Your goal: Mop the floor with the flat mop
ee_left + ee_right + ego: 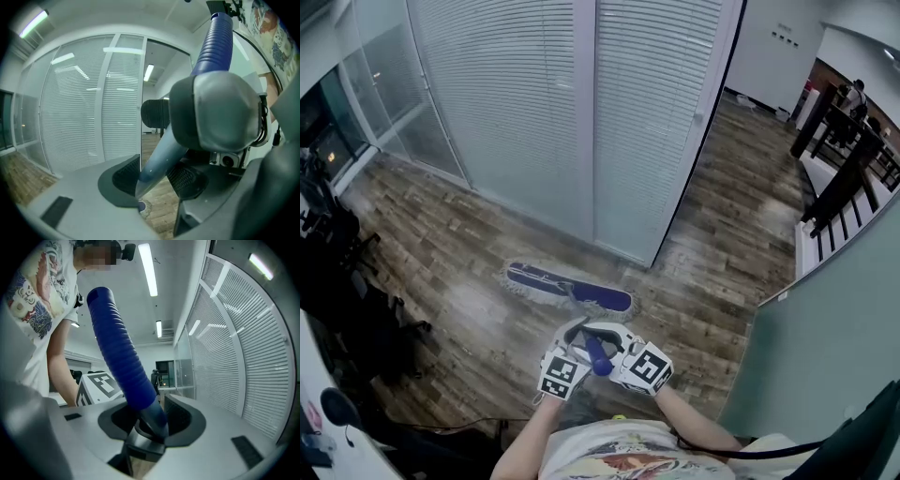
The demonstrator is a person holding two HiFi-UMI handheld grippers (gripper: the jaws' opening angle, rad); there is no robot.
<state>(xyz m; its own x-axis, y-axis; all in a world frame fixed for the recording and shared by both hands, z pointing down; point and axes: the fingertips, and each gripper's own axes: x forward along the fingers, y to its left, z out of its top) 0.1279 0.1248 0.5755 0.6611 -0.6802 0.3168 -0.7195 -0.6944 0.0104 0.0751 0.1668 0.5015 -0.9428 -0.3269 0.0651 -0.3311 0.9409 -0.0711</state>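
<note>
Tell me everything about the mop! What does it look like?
The mop has a long, flat blue head with a pale fringe all round, lying flat on the wooden floor. A smooth, pale bluish pole slants up from it to a ribbed dark blue grip. The left gripper clamps the pole, and the right gripper clamps the bottom of the grip, close beside it.

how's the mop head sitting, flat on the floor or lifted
Flat down: the mop head lies spread full length on the wood floor, fringe touching it.
</note>
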